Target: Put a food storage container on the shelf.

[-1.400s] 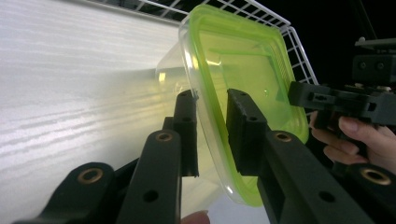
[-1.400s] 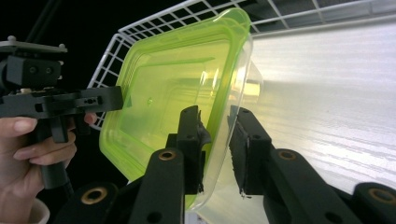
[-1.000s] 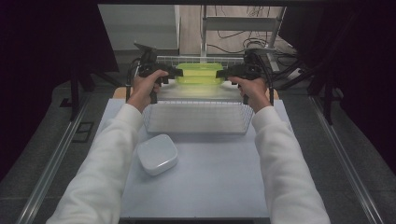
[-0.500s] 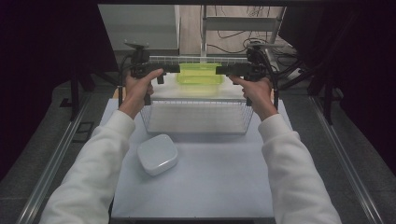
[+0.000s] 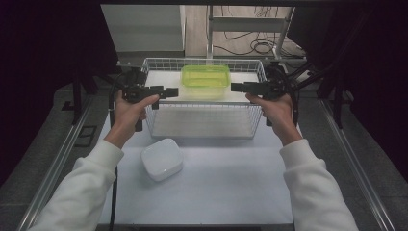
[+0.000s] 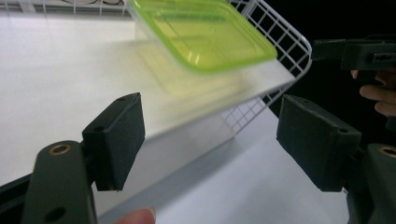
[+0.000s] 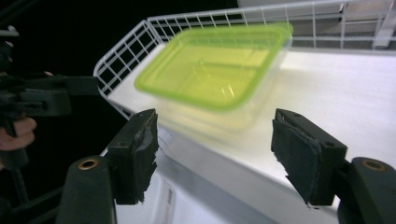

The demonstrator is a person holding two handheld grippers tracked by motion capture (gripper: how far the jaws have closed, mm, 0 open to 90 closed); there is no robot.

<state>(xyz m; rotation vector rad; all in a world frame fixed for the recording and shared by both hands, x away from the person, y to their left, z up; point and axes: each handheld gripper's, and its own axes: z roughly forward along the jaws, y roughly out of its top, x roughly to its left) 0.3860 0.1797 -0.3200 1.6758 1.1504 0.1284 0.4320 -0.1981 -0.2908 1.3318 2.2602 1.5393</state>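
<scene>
A clear box with a lime-green lid [image 5: 205,79] is in the far half of a white wire basket [image 5: 207,120], free of both grippers. It looks blurred and a little tilted [image 7: 215,70] while the basket wires [image 7: 121,60] stay sharp. My left gripper [image 5: 174,91] is at the basket's left wall and points right. My right gripper [image 5: 234,87] is at the right wall and points left. Both have just been opening and stand open, with nothing between the pads [image 6: 116,135] [image 7: 303,158]. The box [image 6: 205,32] lies beyond the left jaws.
A white lidded tub [image 5: 161,159] sits on the pale table [image 5: 231,192] in front of the basket's left corner. Dark rails and black curtains flank the table. Cables and a metal frame lie behind the basket.
A second ago both grippers pinched the green-lidded box from its two sides above the basket. They have let go and drawn apart sideways, and the box is now down in the basket.
</scene>
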